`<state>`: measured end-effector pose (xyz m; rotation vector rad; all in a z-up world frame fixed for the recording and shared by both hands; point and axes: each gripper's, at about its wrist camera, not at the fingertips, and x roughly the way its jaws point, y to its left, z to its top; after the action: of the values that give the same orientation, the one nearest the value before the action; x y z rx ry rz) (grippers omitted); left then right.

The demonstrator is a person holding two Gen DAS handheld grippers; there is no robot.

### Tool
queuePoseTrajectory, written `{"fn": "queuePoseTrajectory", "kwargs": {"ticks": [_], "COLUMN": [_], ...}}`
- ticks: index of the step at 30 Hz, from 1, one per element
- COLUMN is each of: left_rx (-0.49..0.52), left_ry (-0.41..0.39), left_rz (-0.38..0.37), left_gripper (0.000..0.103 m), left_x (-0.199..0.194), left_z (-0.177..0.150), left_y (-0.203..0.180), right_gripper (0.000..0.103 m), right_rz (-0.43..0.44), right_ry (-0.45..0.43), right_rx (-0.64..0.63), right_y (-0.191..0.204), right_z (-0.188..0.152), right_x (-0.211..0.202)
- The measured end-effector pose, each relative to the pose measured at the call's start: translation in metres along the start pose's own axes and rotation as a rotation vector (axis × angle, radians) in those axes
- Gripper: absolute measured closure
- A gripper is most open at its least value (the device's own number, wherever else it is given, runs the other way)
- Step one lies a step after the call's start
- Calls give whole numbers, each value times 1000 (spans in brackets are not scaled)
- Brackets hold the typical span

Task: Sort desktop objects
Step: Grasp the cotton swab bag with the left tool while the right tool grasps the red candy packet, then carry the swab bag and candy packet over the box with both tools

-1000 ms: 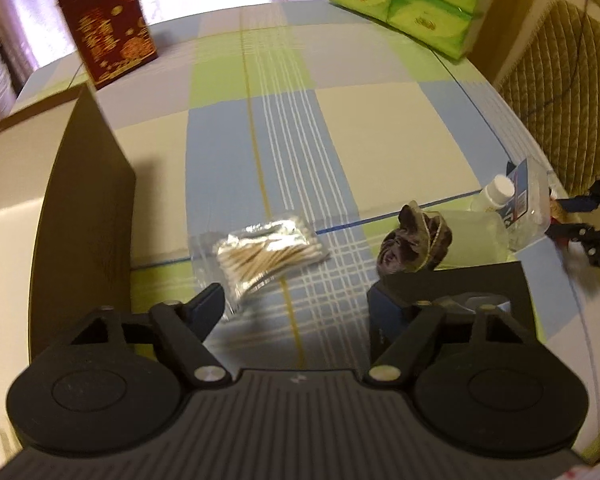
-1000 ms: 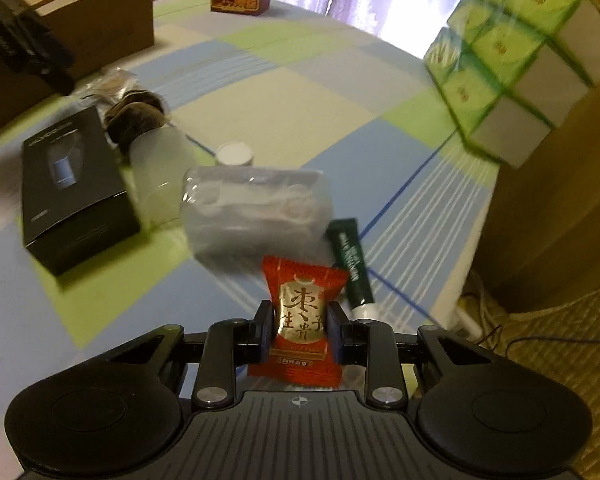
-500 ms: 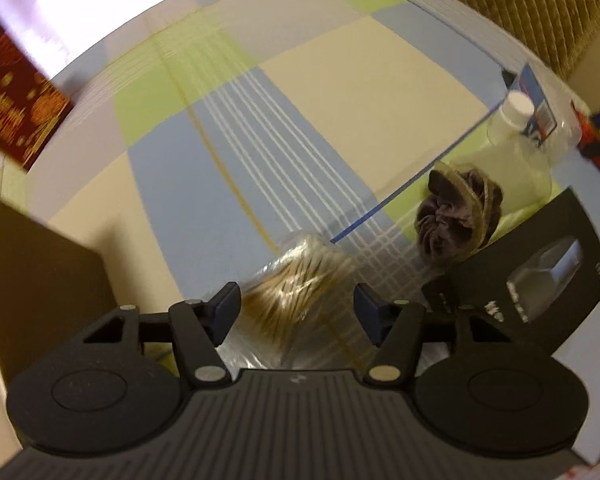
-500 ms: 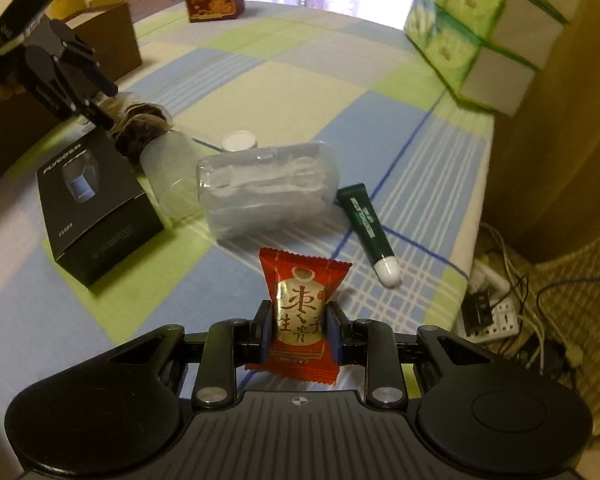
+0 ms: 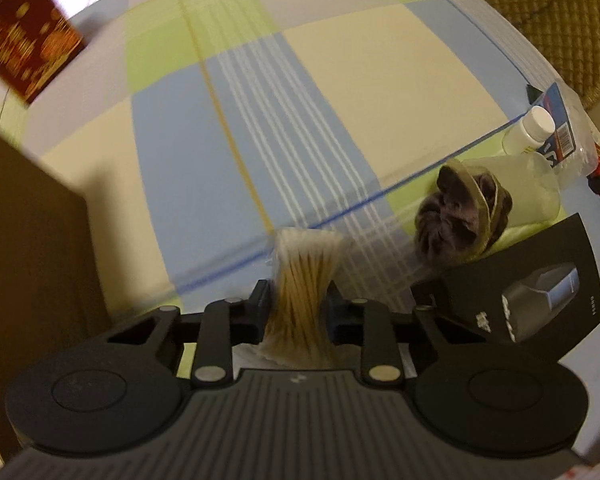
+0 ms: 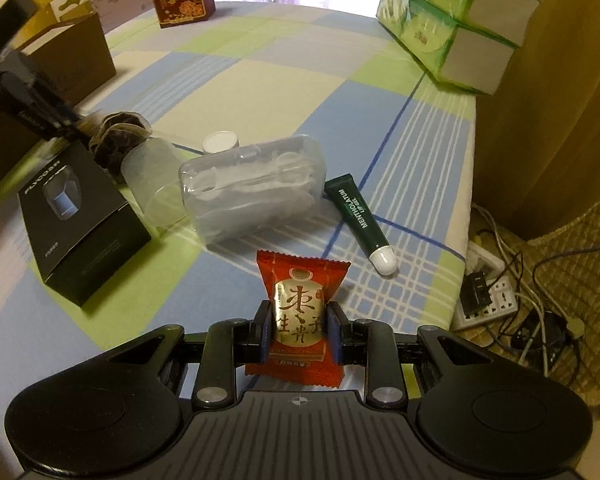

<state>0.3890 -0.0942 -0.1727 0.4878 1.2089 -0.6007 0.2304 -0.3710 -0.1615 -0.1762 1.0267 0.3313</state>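
The left gripper has its jaws clamped on a clear bag of cotton swabs, held above the checked tabletop just left of the black box. The right gripper pinches a red candy packet in its jaws, on the near side of that black box, beside the clear plastic case.

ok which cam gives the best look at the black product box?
Right wrist: the black cardboard product box shows whole, top, side and print visible, beside the frosted plastic jar. Left wrist catches only its printed top near the frame edge, its near end hidden behind the claw.
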Motion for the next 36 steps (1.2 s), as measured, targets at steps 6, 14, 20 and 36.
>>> {"fn": "queuePoseTrajectory", "kwargs": {"ticks": [6, 14, 20, 36], "left_rx": [-125, -245, -295, -350], "left_ry": [7, 5, -8, -201], "left_rz": [33, -21, -63, -163], "left_gripper": [80, 81, 85, 86], "left_x": [-13, -38, -58, -151], "left_z": [-33, -92, -123, -173], "left_y": [-11, -33, -40, -41], "right_gripper": [79, 80, 81, 81], "right_rz": [-37, -31, 27, 305], "right_ry": [3, 45, 61, -22], "right_rx": [47, 118, 205, 118], "right_y": [5, 18, 32, 148], "right_z": [0, -8, -20, 8], "right_x": [0, -9, -26, -90]}}
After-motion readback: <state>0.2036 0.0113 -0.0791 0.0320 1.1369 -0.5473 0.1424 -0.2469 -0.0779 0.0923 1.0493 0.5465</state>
